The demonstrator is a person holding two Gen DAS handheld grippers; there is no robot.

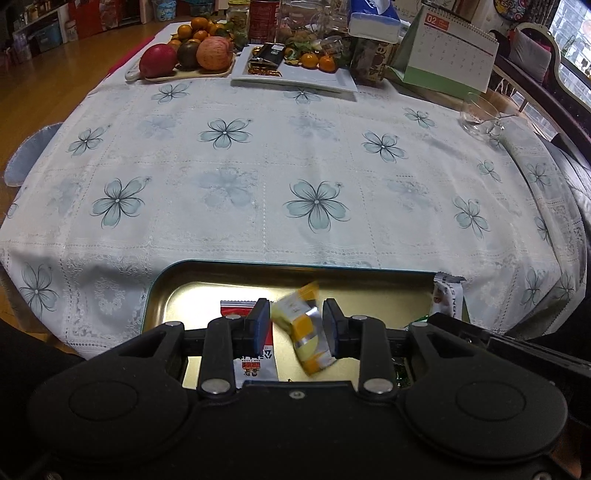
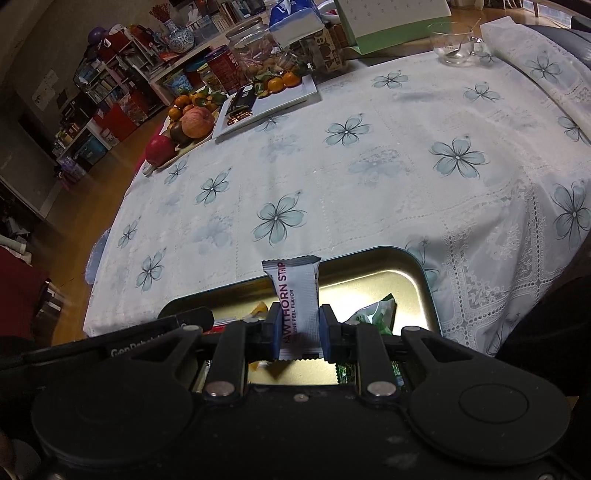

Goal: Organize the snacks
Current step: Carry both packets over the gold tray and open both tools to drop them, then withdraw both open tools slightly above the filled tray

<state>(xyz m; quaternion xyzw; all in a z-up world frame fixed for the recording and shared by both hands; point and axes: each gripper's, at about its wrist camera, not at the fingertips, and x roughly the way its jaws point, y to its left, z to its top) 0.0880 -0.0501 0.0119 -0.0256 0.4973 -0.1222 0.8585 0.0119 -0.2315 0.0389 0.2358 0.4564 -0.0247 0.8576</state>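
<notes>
Left gripper point(image 1: 297, 325) nearest, over the gold tray point(image 1: 207, 282); jaws apart, a blurred yellow-and-silver packet point(image 1: 304, 332) between them, touching the right pad, clear of the left. Right gripper point(image 2: 298, 326) clamped on a white hawthorn strip packet point(image 2: 295, 295), upright above the same tray. Flowered tablecloth point(image 1: 258, 155) beneath. Green packet point(image 2: 373, 314) and red-white packet point(image 1: 255, 363) lie in the tray.

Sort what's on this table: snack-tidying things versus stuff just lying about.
Job in hand: golden tray; yellow packet at the left gripper; hawthorn strip packet pinched in the right gripper; red-and-white packet; green packet.

Lying about: fruit board; desk calendar; glass cup; tissue box.
</notes>
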